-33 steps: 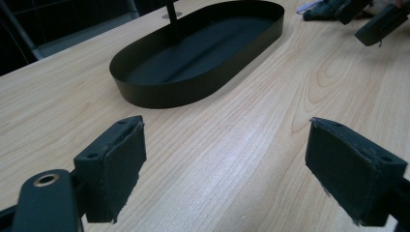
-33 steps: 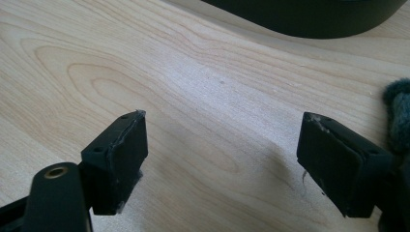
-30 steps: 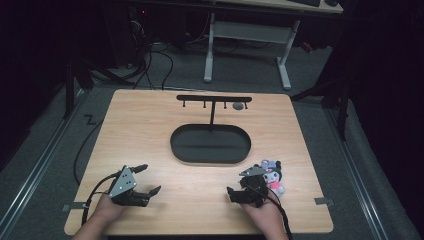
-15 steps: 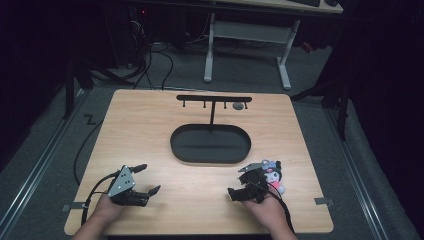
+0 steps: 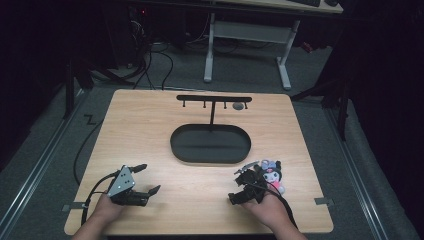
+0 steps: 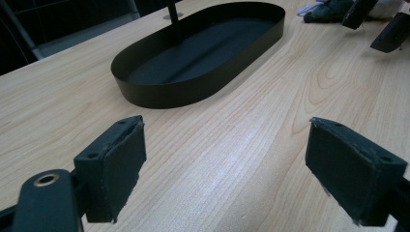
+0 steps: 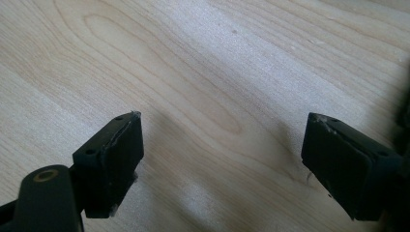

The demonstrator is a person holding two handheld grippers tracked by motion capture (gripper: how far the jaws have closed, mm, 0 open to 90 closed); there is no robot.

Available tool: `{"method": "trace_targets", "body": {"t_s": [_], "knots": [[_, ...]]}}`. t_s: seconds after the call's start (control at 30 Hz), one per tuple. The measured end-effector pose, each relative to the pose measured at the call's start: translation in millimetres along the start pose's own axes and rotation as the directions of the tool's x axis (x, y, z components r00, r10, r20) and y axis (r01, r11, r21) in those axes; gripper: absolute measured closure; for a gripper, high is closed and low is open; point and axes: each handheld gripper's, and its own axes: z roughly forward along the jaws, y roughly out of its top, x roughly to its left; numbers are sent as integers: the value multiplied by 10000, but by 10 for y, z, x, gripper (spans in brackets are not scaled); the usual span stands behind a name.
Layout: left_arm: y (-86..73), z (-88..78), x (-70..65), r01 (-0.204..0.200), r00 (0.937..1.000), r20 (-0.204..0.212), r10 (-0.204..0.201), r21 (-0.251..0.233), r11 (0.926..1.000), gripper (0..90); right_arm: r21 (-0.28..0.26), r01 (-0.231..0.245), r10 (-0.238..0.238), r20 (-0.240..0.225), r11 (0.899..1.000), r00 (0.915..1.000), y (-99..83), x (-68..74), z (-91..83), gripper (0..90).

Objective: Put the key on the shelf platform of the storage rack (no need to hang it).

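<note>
A black oval tray (image 5: 210,145) lies mid-table, and a post rises from its far side to a hook bar (image 5: 214,98). A small black-and-pink plush toy (image 5: 271,176) lies at the front right. My right gripper (image 5: 235,186) rests just left of the plush and points left. Its jaws have just been opening, and only bare wood lies between them (image 7: 222,164). My left gripper (image 5: 150,179) sits at the front left, open and empty, facing the tray (image 6: 193,92). The left gripper view also catches the right gripper's jaws and the plush (image 6: 329,9) at its top right.
The wooden table (image 5: 150,130) stands on grey carpet with rails on both sides. A small round grey piece (image 5: 238,106) hangs on the hook bar. A white desk frame (image 5: 245,35) and cables sit behind the table. A dark edge at the right of the right gripper view may be the plush.
My right gripper's jaws stand a little wider and the hand has shifted slightly by the plush. The left hand and the plush have not moved.
</note>
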Motion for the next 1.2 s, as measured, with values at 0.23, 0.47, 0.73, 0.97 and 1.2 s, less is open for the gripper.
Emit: {"method": "trace_targets", "body": {"t_s": [0.23, 0.47, 0.73, 0.97, 1.2], "knots": [[0, 1, -2, -10, 10000, -6, 10, -19, 10000, 154, 312, 28, -28, 0, 9995, 10000, 24, -16, -5, 153], [1, 0, 0, 3, 10000, -9, -3, -25, 10000, 154, 739, 61, -62, 14, 9972, 10000, 62, -37, -10, 153], [1, 2, 9, 46, 10000, -3, -46, -54, 10000, 154, 1226, 130, -134, 24, 9924, 9999, 94, -91, -31, 153], [1, 3, 8, 33, 10000, -7, -33, -58, 10000, 154, 1757, 429, -433, -11, 9835, 9991, 86, -118, -82, 154], [1, 5, 11, 48, 10000, 18, -48, -44, 10000, 154, 1832, 169, -177, 28, 9829, 9998, 71, -238, -245, 158]]}}
